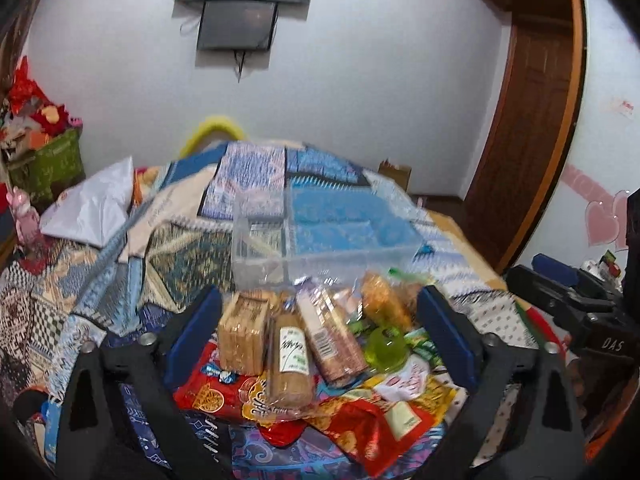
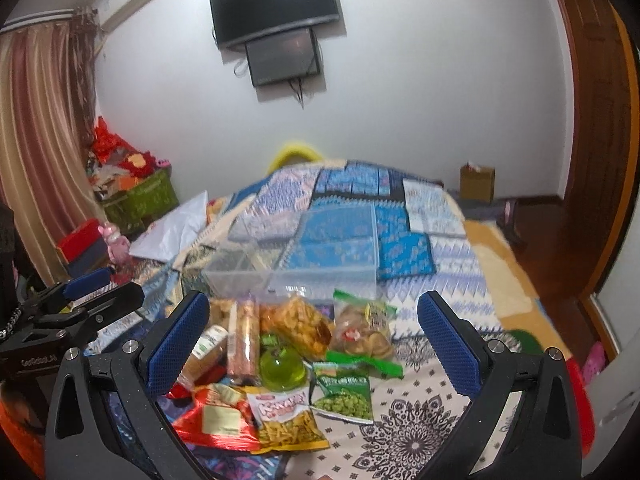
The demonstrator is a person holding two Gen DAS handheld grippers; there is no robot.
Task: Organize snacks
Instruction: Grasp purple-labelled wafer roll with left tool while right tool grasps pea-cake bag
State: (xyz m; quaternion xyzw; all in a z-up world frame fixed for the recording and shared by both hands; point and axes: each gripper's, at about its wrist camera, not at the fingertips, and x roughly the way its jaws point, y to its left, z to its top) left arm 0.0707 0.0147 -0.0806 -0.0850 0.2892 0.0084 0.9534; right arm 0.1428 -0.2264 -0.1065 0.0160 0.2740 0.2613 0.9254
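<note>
Patterned bedspread (image 2: 436, 264), colourful crinkly snack packets (image 2: 288, 420)

Glossy foil snack packets (image 2: 224, 420); clear plastic box (image 2: 304, 256); seemingly cloth bedspread (image 2: 432, 340).

A dark flat screen (image 2: 274, 4) hangs on the white wall with a smaller grey panel (image 2: 283, 57) just below it, and striped brown curtains (image 2: 38, 136) fall at the left. A patchwork blue-patterned bedspread (image 2: 404, 248) covers the bed, with a white plastic bag (image 2: 172, 232) lying on its left side and a yellow ring-shaped thing (image 2: 294, 151) showing behind its far edge. Near the wall sit a green basket heaped with red and orange things (image 2: 138, 192), a small brown cardboard box (image 2: 477, 183) and a brown wooden door (image 1: 532, 120).
</note>
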